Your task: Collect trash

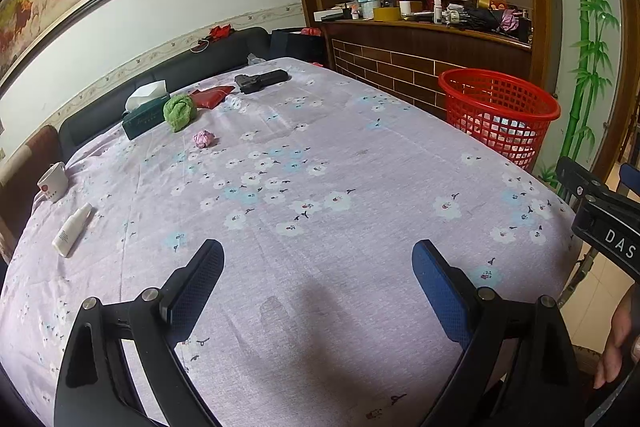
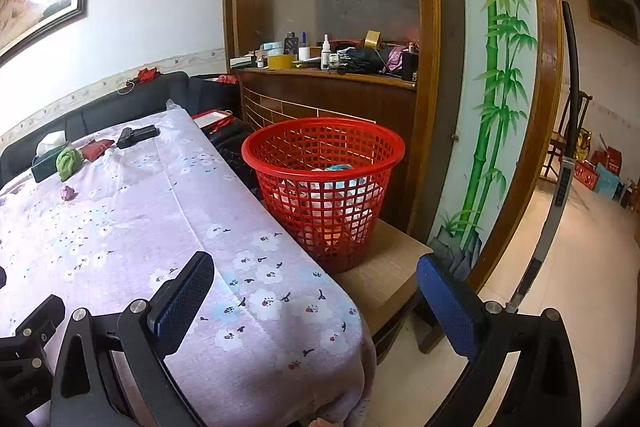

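Note:
A crumpled pink wrapper (image 1: 205, 138) (image 2: 67, 192) lies on the floral tablecloth (image 1: 320, 187) (image 2: 132, 227), toward the far left. A red mesh basket (image 1: 500, 115) (image 2: 324, 187) with paper scraps inside stands on a low brown stool (image 2: 384, 275) off the table's right side. My left gripper (image 1: 318, 259) hovers open over the near part of the table, nothing between its fingers. My right gripper (image 2: 316, 279) is open too, over the table's near right corner, short of the basket. The right gripper's body shows at the right edge of the left wrist view.
On the far table lie a green tissue box (image 1: 144, 115), a green cloth (image 1: 179, 111), a red pouch (image 1: 210, 95) and a black case (image 1: 262, 79). A white cup (image 1: 52, 181) and white bottle (image 1: 72, 229) sit at the left edge. Behind stand a black sofa (image 1: 168, 75) and a cluttered wooden counter (image 1: 432, 27).

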Tool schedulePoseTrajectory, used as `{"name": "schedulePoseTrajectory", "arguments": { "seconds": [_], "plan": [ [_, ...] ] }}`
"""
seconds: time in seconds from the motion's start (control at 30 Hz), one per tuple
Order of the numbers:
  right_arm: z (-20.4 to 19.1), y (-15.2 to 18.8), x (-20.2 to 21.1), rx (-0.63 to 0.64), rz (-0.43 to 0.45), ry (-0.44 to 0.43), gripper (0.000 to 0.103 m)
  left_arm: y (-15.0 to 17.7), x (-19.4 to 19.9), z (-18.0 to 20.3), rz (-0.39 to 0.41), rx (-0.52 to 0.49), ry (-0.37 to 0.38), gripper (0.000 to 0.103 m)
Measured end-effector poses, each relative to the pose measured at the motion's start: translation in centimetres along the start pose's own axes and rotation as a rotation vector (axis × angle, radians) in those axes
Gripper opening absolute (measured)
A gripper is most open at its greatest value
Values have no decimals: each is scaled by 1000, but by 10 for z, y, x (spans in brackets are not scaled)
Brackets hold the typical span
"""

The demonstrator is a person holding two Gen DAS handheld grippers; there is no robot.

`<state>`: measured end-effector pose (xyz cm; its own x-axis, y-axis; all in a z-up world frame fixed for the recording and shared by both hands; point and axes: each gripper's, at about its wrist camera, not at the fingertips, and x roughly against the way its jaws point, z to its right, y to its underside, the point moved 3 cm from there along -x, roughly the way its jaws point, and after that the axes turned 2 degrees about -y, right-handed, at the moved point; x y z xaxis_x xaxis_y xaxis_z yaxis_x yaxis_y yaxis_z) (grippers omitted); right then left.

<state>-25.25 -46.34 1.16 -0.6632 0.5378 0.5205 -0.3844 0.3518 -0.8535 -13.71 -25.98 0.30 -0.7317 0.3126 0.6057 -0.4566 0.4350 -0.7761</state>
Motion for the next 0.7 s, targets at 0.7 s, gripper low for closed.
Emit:
{"name": "schedulePoseTrajectory", "arguments": {
  "seconds": [0.7],
  "plan": [
    [-4, 0, 0, 0, -12, -8, 103, 1, 0, 0, 2, 1, -1, 94]
  ]
}}
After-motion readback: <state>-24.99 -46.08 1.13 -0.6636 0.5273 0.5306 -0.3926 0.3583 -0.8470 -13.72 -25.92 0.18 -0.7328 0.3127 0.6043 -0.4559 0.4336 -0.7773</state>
